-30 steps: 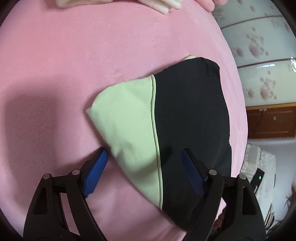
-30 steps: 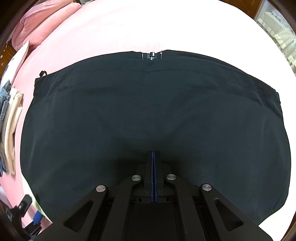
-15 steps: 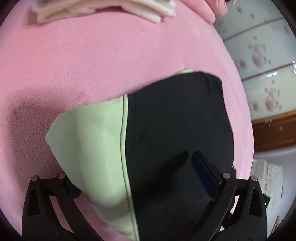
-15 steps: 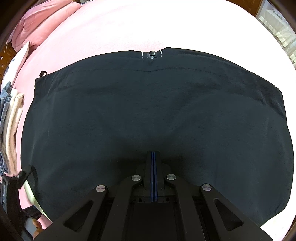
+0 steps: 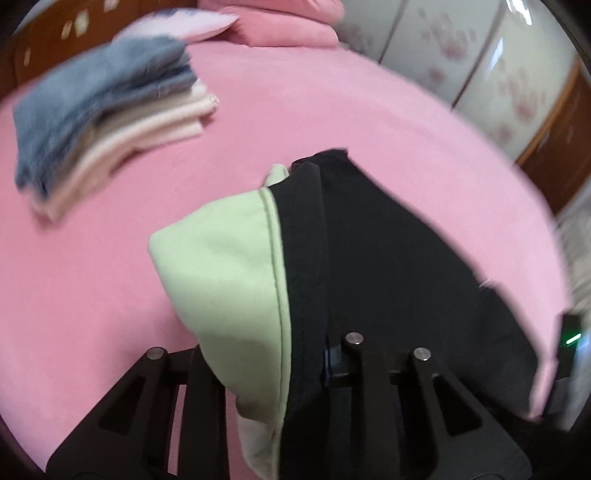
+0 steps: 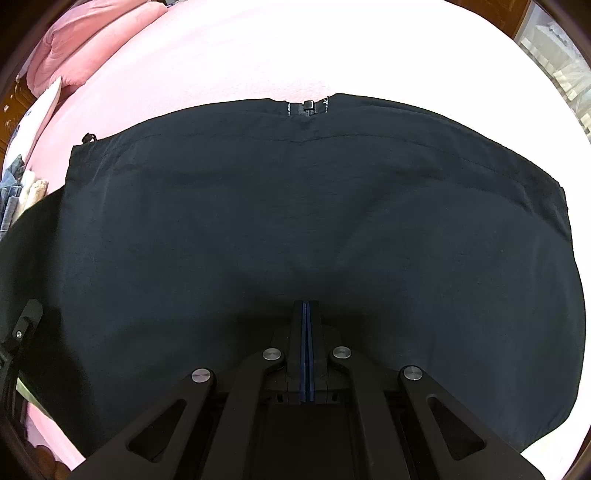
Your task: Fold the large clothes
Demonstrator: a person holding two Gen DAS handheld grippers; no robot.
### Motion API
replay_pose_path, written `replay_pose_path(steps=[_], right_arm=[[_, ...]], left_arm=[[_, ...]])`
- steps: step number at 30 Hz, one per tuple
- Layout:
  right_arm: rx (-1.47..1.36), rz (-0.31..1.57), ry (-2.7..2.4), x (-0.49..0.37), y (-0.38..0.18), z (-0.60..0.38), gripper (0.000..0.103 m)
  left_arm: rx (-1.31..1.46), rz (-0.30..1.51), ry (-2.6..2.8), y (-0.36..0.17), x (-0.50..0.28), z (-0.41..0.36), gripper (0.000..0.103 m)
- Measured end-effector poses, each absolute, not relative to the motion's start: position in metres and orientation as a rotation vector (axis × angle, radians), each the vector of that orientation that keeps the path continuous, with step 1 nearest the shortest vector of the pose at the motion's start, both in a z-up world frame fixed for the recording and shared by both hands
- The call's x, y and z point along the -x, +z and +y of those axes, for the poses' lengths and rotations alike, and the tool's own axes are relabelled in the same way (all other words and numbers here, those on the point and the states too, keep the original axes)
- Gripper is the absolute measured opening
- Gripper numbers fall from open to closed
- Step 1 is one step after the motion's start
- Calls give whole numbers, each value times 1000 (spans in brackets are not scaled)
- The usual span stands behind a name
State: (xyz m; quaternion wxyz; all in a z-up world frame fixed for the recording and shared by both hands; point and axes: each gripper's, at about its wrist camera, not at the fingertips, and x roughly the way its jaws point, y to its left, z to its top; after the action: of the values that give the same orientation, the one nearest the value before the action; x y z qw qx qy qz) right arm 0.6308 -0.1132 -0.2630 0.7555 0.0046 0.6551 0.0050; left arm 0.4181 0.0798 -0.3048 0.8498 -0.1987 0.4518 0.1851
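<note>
A large black garment (image 6: 295, 206) lies spread on the pink bed (image 6: 258, 55), its zipper (image 6: 308, 107) at the far hem. My right gripper (image 6: 306, 306) points straight down, shut, with its tips pressed on the cloth's middle. In the left wrist view the garment's end, black (image 5: 388, 258) with a light green lining (image 5: 221, 266), is raised off the bed and drapes over my left gripper (image 5: 288, 354). Its jaws are closing with the fabric pinched between them; one blue pad (image 5: 330, 356) shows, the other finger is hidden under the green cloth.
A stack of folded clothes (image 5: 103, 110), blue on top and cream below, sits on the bed to the far left. Pink pillows (image 5: 288, 22) lie at the head. A flowered wardrobe (image 5: 498, 74) stands past the bed's right edge.
My left gripper went from open around the green-and-black end to closed on it, then rose and rolled with the cloth. A black flap now covers the garment's left side. The right gripper stayed put.
</note>
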Motion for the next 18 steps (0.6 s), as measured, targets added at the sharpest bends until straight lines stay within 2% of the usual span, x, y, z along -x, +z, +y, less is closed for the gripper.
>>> replay_pose_path(steps=[9, 18], right_arm=[[2, 1417, -1, -625, -260, -112, 0], [22, 1381, -6, -611, -261, -105, 0]], left_arm=[[543, 917, 389, -301, -397, 100, 18], [545, 838, 274, -277, -376, 97, 17]])
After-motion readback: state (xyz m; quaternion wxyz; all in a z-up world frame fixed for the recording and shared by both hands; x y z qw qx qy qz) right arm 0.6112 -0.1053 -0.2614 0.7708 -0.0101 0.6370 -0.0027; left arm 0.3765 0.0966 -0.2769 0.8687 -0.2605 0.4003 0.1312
